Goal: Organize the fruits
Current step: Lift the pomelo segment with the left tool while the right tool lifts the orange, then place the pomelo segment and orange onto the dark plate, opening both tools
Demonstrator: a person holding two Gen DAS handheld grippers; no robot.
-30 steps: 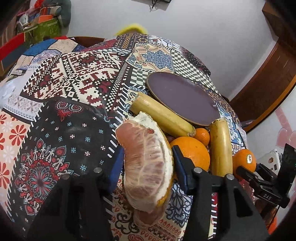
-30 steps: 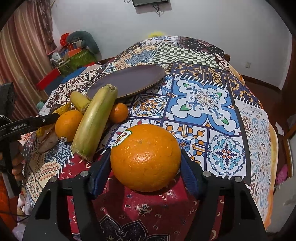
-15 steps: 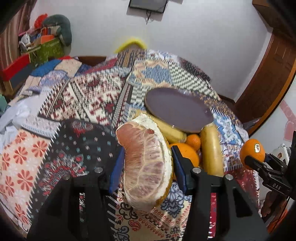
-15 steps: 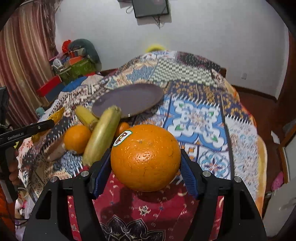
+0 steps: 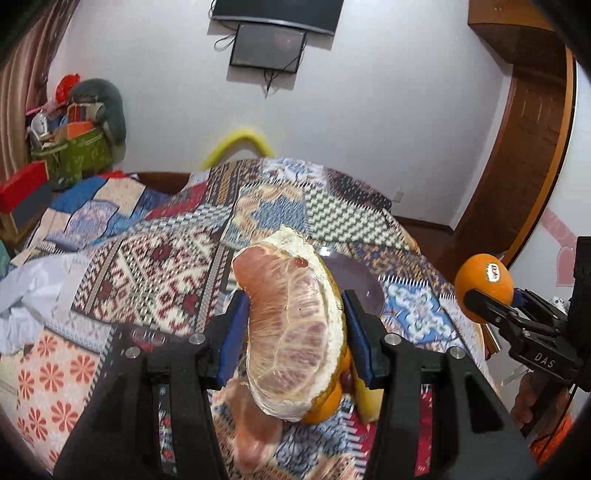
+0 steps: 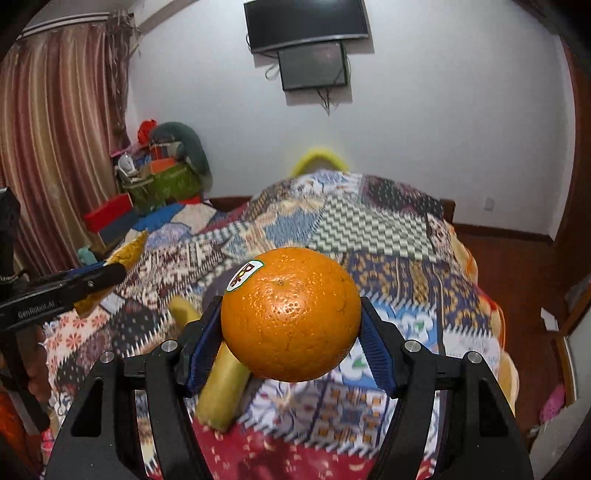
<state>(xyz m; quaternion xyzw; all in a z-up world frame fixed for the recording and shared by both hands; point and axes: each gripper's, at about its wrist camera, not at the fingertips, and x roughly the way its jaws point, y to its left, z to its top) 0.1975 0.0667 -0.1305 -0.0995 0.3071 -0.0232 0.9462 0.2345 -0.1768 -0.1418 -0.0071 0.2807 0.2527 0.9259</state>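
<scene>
1. The patchwork-covered table (image 6: pixel 399 236) fills the room's middle, its quilted cloth a jumble of checks, tiles and flowers; both my claws hang above it.
2. A flat-screen set (image 6: pixel 306 22) hangs on the white wall (image 5: pixel 369 129) beyond, and striped curtains (image 6: pixel 55 147) close off the left side.
3. A green basket (image 6: pixel 166 184) on the far left is crammed with boxes and soft things; what exactly lies in it I cannot tell.
4. The dark purple plate (image 5: pixel 354 280) lies flat on the cloth with nothing visible on it, half hidden behind what my left claw carries.
5. My left gripper (image 5: pixel 295 325) pinches a peeled pomelo wedge (image 5: pixel 291 332) between its blue pads, clear of the table. The flesh is pale pink and veined, with a thick white pith edge and a strip of yellow rind down the right side.
6. My right gripper (image 6: pixel 291 332) clamps an orange (image 6: pixel 291 314) in the air above the cloth. Its skin is bright, pebbled and glossy, with an oval sticker at upper left.
7. A yellow-green banana (image 6: pixel 221 387) lies on the cloth below that orange, its near end blunt; a second banana (image 6: pixel 183 310) shows just beyond it, blurred.
8. Under the wedge, a loose pink pomelo segment (image 5: pixel 251 424) rests on the cloth, with a smaller orange fruit (image 5: pixel 327 406) and a banana end (image 5: pixel 365 398) close beside it.
</scene>
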